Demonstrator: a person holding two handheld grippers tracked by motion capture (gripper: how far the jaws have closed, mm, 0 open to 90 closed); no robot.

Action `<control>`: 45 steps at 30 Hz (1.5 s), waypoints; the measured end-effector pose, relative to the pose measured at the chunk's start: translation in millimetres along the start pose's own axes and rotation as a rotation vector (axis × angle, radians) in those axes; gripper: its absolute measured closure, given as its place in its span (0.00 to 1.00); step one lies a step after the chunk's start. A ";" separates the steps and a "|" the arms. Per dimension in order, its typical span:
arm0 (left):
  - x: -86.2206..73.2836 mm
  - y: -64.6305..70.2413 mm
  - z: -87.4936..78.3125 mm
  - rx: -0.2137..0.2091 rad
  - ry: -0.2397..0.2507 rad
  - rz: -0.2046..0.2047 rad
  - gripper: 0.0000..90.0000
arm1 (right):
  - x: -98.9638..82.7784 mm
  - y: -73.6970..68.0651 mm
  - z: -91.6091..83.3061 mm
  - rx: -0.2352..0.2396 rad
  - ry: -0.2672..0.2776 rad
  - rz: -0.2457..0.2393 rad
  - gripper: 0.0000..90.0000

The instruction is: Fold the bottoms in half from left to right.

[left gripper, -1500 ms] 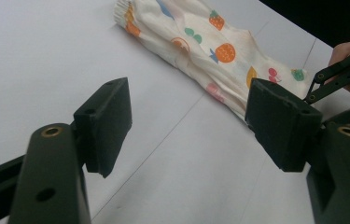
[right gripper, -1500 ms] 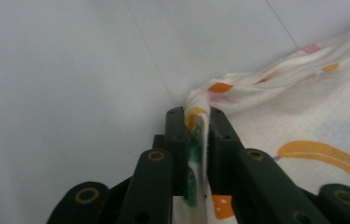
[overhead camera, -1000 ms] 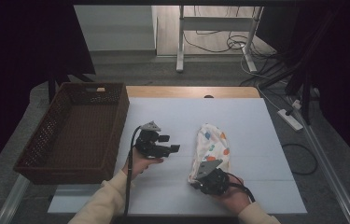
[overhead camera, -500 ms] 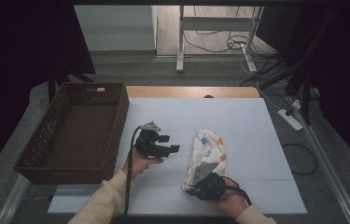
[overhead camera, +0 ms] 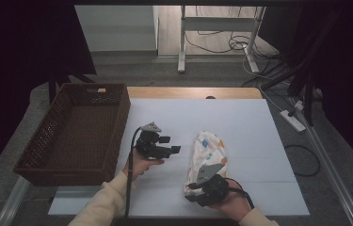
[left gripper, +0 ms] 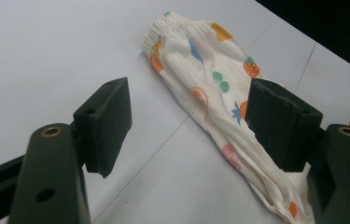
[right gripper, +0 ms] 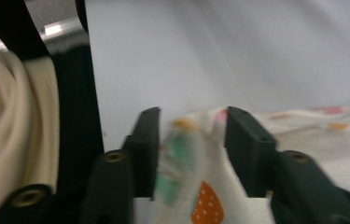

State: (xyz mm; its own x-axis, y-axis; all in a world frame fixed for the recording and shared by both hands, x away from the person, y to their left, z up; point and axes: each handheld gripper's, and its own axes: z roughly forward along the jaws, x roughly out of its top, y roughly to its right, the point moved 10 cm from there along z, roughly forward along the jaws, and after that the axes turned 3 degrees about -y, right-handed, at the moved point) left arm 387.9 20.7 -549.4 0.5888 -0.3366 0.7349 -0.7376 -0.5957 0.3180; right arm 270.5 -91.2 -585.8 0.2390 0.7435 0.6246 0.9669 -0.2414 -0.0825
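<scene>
Cloth [overhead camera: 208,155] sits loose between right gripper [right gripper: 191,154], jaws just opening, pads off it. Left gripper [left gripper: 186,121] spread, empty. Rec: back right gripper out w/o snagging hem.

Camera arrangement: one fixed overhead view and two gripper-mounted views.

The high view looks forward and down from the person's side, taking in the whole white table [overhead camera: 259,122] from afar. The left gripper view looks closely along the left gripper [left gripper: 186,126] at the patterned cloth [left gripper: 210,84] lying ahead. The right gripper view sits nearest, along the right gripper [right gripper: 191,140], against the same cloth's end. All three views share cloth and tabletop.
</scene>
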 end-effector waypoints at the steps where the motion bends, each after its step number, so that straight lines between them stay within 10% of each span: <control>1: -0.3 -0.5 -0.3 0.002 -0.002 -0.001 0.34 | 3.5 0.8 -4.0 -0.001 0.028 0.015 0.55; 19: -0.4 1.5 1.3 -0.002 -0.004 0.002 0.34 | -0.5 71.6 -43.4 -0.210 0.164 0.215 0.47; 45: 4.9 5.3 3.6 -0.031 0.011 0.002 0.33 | -26.6 118.5 -74.4 -0.312 0.215 0.344 0.44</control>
State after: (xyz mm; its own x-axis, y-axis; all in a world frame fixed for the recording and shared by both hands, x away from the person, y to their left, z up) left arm 388.0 13.3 -546.3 0.5840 -0.3292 0.7420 -0.7483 -0.5726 0.3349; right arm 372.0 -185.9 -554.4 0.4832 0.4511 0.7504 0.7551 -0.6485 -0.0963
